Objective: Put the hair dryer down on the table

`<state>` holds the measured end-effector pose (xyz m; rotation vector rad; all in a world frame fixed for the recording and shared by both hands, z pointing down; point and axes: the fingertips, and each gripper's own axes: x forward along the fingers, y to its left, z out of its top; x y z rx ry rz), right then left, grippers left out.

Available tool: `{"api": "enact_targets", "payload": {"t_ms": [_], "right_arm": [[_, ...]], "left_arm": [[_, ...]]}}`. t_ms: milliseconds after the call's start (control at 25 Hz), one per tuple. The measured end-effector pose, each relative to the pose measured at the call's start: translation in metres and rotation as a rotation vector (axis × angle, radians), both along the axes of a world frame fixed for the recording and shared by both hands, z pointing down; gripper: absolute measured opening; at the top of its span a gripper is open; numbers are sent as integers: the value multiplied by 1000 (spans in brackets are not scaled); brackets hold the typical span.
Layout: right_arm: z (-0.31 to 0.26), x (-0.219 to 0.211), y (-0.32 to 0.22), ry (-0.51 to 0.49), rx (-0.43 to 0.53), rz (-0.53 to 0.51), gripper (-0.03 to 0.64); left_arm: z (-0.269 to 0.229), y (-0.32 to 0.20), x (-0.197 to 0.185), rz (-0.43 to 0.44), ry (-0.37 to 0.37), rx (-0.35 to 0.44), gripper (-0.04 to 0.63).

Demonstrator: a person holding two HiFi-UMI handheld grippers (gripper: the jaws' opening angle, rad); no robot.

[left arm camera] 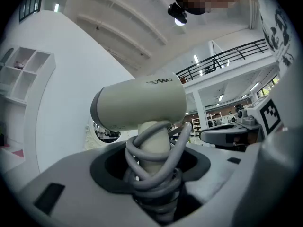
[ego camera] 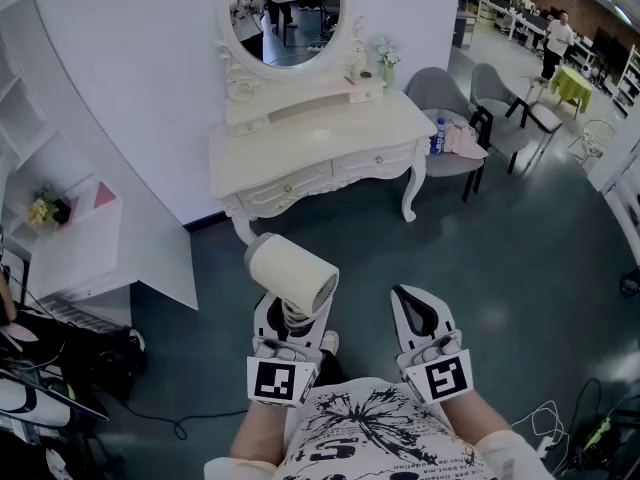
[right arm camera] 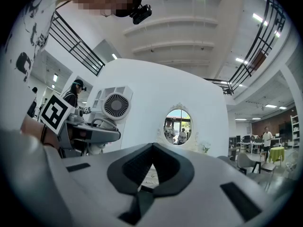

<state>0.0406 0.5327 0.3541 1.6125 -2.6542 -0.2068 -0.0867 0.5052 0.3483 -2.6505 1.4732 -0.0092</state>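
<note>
Currently the left gripper (ego camera: pixel 289 319) pinches the handle of the cream hair dryer (ego camera: pixel 290 271), with the grey cord (left arm camera: pixel 156 167) coiled round that handle between the jaws, and the dryer's barrel stands up above the gripper over the dark floor (ego camera: pixel 500 258), well short of the white dressing table (ego camera: pixel 300 153) with its oval mirror (ego camera: pixel 290 8). Beside it, the right gripper (ego camera: pixel 408 303) is level, its jaws pressed together on nothing, pointing toward the same table.
</note>
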Motion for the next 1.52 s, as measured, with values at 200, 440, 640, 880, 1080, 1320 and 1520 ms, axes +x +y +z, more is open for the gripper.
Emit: {"api": "enact_targets", "payload": {"t_ms": [200,440,640,880,1080,1320,1520], "right_arm": [[3,3,6,-2,-13,-4,18],[9,14,5,-38,-35,34,18],[16,22,5,-28,-51,58,17],[23,21,-11,-23,-68,64,18],[29,13,-41,-12,-86,43,18],[34,3,-106,-6,-105,54,18],[32,0,-177,-5,-118,84,18]], "left_arm": [[-4,5,4,2,10,-5,250],[3,8,8,8,23,-25,250],[8,7,9,-3,27,-38,250],[12,-7,6,2,35,-53,250],[14,-40,-4,7,50,-63,250],[18,-105,-13,29,33,-61,250],[13,-174,-18,62,39,-57,250]]}}
